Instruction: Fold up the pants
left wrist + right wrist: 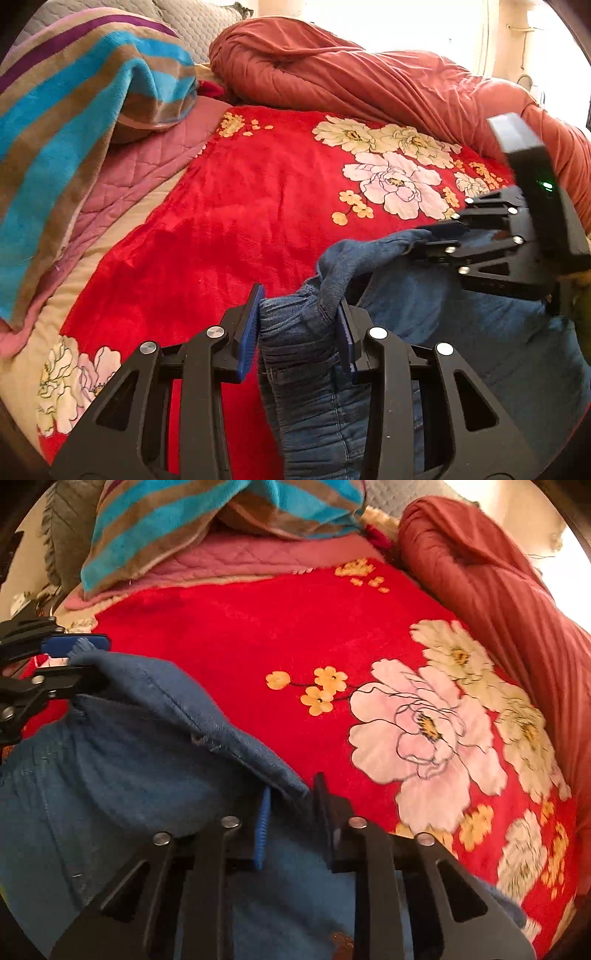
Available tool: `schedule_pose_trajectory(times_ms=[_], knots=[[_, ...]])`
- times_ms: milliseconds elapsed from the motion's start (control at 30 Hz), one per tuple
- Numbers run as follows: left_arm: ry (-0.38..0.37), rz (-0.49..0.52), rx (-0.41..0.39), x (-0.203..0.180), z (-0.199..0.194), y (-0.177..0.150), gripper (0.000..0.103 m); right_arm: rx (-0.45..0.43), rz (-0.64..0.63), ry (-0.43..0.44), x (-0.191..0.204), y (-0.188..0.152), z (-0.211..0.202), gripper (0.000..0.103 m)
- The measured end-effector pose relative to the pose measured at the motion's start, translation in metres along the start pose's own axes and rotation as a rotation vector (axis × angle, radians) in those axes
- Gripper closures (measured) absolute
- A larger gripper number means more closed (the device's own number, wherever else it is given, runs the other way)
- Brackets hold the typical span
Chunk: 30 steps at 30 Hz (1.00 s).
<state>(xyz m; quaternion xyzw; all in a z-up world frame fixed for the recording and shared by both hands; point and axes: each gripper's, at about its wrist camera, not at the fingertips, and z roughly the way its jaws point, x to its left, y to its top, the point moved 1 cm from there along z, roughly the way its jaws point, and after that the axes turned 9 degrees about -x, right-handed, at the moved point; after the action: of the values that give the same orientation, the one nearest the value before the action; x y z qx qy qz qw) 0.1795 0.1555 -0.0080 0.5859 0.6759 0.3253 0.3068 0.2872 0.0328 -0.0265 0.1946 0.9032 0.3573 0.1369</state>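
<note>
The soft blue denim pants [461, 332] hang over the red flowered blanket [240, 206] on the bed. They look thick, floppy and a bit heavy, so they will sag between grips. The left tool [301, 325] pinches the bunched stretchy waistband. The right tool [290, 812] pinches the top edge too. Holding the waistband at both ends seems best. A rust-red quilt [351, 66] lies behind.

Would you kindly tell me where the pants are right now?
The pants hang gripped between both tongs, left and right, above the red floral blanket.
</note>
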Motion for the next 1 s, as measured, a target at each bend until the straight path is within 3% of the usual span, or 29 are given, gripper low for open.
schedule_pose_trajectory(times_ms=[300, 467, 700, 1000], knots=[[-0.020, -0.004, -0.067, -0.005, -0.031, 0.001, 0.075, -0.156, 0.164, 0.026, 0.012, -0.015, -0.085, 0.093], [-0.038, 0.001, -0.100, -0.012, -0.056, -0.006, 0.074, -0.198, 0.209, 0.036, 0.034, -0.035, -0.129, 0.094], [-0.059, 0.016, -0.092, -0.020, -0.086, -0.022, 0.074, -0.208, 0.212, 0.091, 0.079, -0.061, -0.168, 0.095], [-0.054, 0.052, -0.036, -0.019, -0.121, -0.056, 0.073, -0.173, 0.167, 0.165, 0.133, -0.080, -0.185, 0.096]])
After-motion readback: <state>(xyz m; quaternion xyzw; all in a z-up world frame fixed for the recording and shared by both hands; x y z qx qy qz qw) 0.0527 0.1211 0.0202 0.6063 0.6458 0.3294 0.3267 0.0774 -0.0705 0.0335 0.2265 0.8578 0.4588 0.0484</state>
